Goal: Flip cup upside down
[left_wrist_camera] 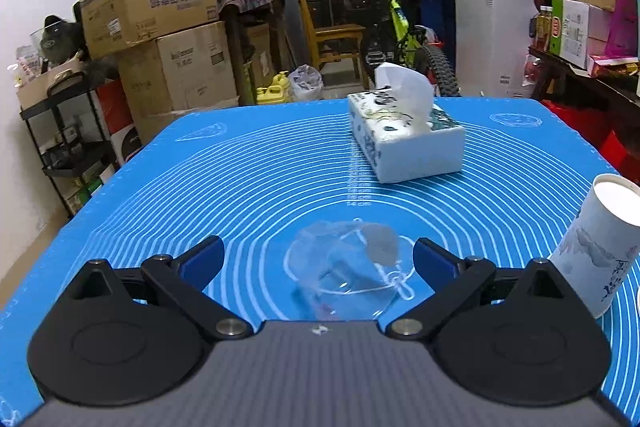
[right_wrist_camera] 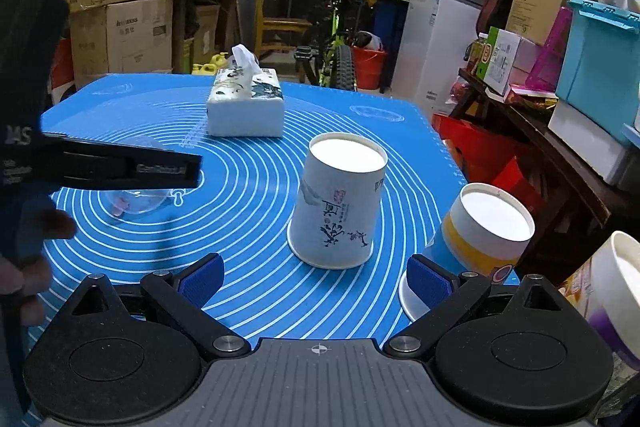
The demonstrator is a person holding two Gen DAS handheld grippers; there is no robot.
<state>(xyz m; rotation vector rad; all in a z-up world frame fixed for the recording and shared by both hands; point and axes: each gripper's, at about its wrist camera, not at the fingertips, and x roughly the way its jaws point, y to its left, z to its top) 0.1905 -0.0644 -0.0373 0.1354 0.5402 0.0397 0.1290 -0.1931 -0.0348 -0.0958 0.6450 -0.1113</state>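
mat (left_wrist_camera: pixel 248 163) blue, landmark | tissue box (left_wrist_camera: pixel 404 143) far end of mat | clear cup (left_wrist_camera: pixel 344 267) mid-mat, on its side | left gripper (left_wrist_camera: pixel 318 261) wide open, empty, straddling cup: close gently, thin plastic | right gripper (right_wrist_camera: pixel 314 277) wide open, empty

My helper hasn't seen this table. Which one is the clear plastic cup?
On the blue baking mat, nearer than the tissue box, the clear plastic cup sits between the left gripper's open jaws. Its neighbours are opaque paper cups; it is see-through.
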